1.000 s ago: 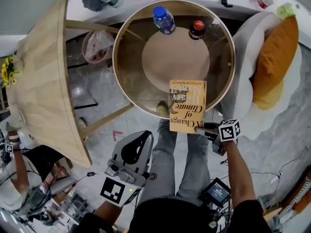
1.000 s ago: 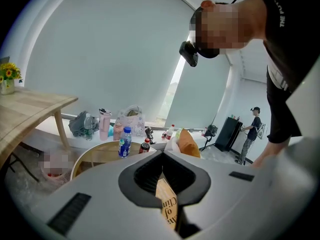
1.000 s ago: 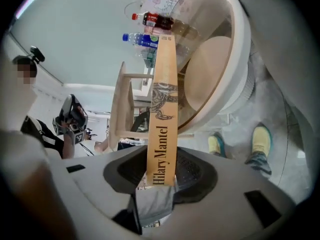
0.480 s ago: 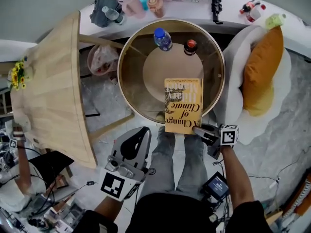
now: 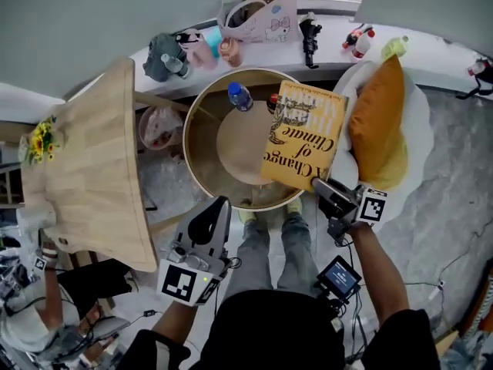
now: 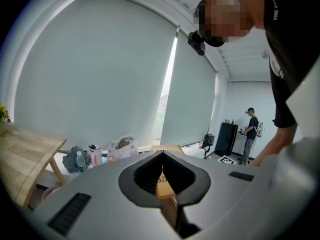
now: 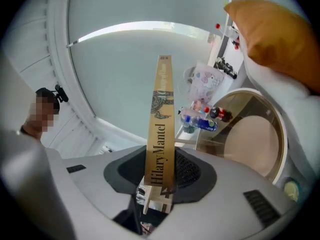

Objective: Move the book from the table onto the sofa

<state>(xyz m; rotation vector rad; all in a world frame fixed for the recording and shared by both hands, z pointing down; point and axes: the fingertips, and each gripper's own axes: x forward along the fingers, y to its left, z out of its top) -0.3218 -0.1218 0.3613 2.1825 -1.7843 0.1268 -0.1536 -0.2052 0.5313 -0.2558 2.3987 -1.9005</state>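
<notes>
The yellow book (image 5: 302, 136) is in the air, tilted, over the right rim of the round glass table (image 5: 202, 149) and next to the white sofa (image 5: 416, 129) with its orange cushion (image 5: 377, 122). My right gripper (image 5: 319, 186) is shut on the book's near corner. In the right gripper view the book's spine (image 7: 161, 129) rises from between the jaws of the right gripper (image 7: 159, 186), with the cushion (image 7: 275, 39) at upper right. My left gripper (image 5: 218, 204) hangs below the table's near rim, shut and holding nothing. The left gripper (image 6: 162, 156) view shows its tips meeting.
A blue-capped bottle (image 5: 239, 96) and a red-capped dark bottle (image 5: 273, 101) stand at the table's far side. A wooden table (image 5: 85, 168) slopes at the left. A ledge behind holds a pink bag (image 5: 258, 14) and small items. A person (image 6: 250, 129) stands far off.
The book has come up off the glass table in the right gripper, tilting and swinging right toward the sofa. The left gripper has risen a little, still shut.
</notes>
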